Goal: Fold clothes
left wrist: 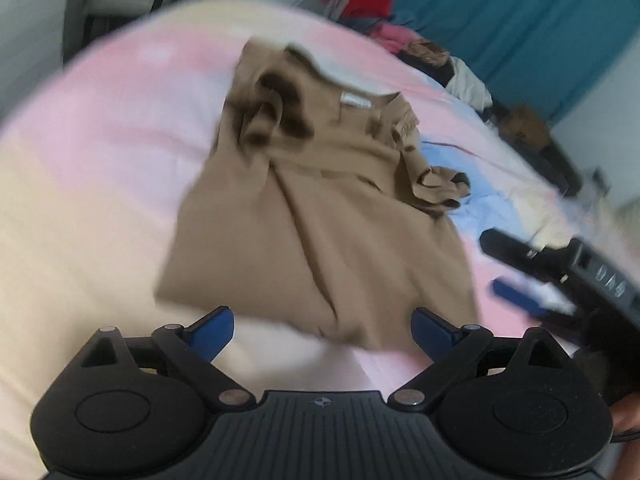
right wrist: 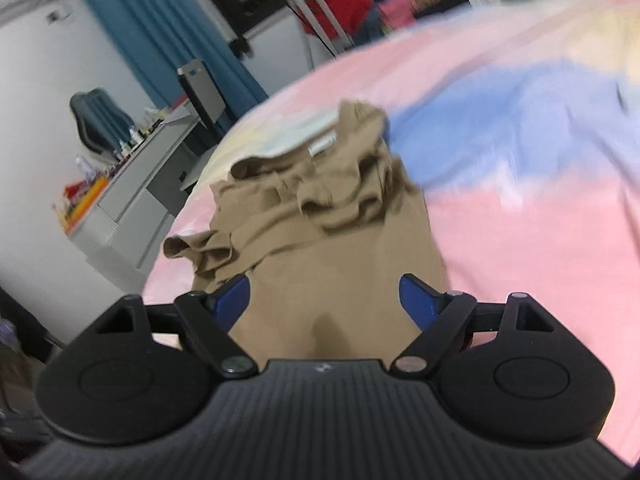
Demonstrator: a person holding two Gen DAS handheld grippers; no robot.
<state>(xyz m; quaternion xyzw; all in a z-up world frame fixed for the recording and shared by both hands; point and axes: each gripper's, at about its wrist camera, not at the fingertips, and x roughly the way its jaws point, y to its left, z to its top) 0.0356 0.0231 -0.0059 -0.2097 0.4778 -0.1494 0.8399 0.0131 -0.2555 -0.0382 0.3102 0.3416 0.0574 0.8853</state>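
Covering the bed, a pastel pink, yellow and blue sheet (left wrist: 100,152) bears the folded tan garment (left wrist: 320,216); teal curtains (left wrist: 520,20) hang behind. Left gripper (left wrist: 324,326) and right gripper (right wrist: 322,300) gape wide, holding nothing. Only the right view shows a cluttered desk (right wrist: 132,184); only the left shows the other gripper.

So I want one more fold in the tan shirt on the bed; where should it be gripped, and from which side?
Probably the flat bottom hem of the tan shirt, at its two near corners, coming in from the hem side. That end lies smooth on the bedsheet, while the collar end is bunched. Both the left gripper and the right gripper are open, holding nothing.
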